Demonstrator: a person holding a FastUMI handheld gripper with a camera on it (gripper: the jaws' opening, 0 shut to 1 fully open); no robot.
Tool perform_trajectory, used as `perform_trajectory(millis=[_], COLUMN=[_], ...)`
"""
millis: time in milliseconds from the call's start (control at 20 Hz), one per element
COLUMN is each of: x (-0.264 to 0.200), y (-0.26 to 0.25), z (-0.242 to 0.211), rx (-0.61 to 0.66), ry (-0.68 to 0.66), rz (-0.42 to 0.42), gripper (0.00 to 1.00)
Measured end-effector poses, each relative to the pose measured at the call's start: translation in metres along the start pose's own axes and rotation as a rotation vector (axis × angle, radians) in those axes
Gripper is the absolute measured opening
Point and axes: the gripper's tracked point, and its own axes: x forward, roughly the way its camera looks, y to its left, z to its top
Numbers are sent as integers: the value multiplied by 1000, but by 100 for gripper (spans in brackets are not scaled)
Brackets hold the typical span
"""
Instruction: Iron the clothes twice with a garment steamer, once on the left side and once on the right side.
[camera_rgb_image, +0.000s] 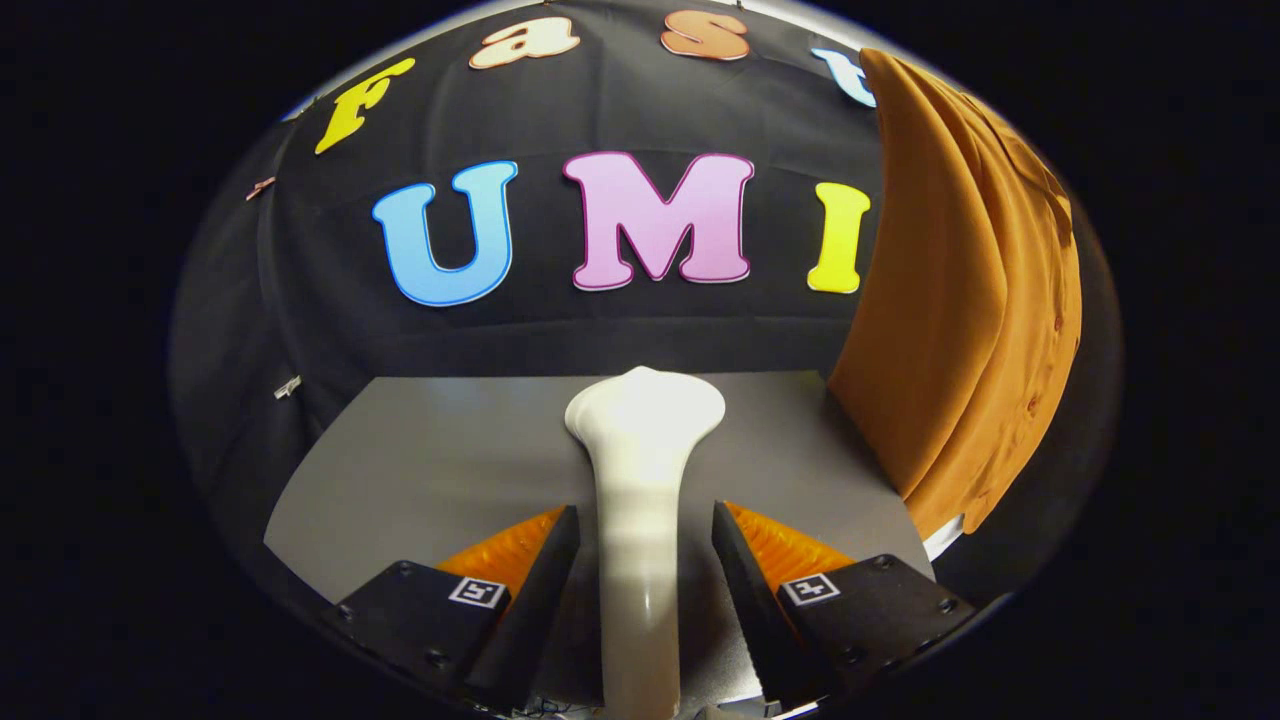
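— Gripper (645, 545) state?
— Apart, fingers flanking the white garment steamer (640, 480) without clear contact; it lies mid-table (420, 470).
— Clothes?
— Orange shirt (960, 300) hangs at the table's right edge.

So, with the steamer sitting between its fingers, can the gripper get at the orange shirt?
Probably yes: the gripper straddles the steamer, fingers not visibly pressing it, and nothing stands between its head and the hanging orange shirt, off to the right.

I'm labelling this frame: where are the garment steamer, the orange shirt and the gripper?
garment steamer (640, 470): gripper view, on its handle.
orange shirt (960, 300): gripper view, mid front panel.
gripper (645, 555): gripper view, midway between fingertips, over the steamer handle.
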Motion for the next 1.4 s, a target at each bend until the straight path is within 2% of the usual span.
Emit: perform_trajectory(millis=[200,300,400,500,600,700,1050,1400], x=[7,14,8,10,9,4,-20,-71], y=[3,1,1,7,5,6,3,-1], z=[-10,-19,-8,-10,-12,-4,11,17], rx=[-11,-21,-30,-37,-43,-46,-34,-22], ry=[62,83,86,83,69,40,-32,-118], rz=[0,-7,-4,24,24,27,9,-30], gripper=[84,45,51,41,41,34,34,34])
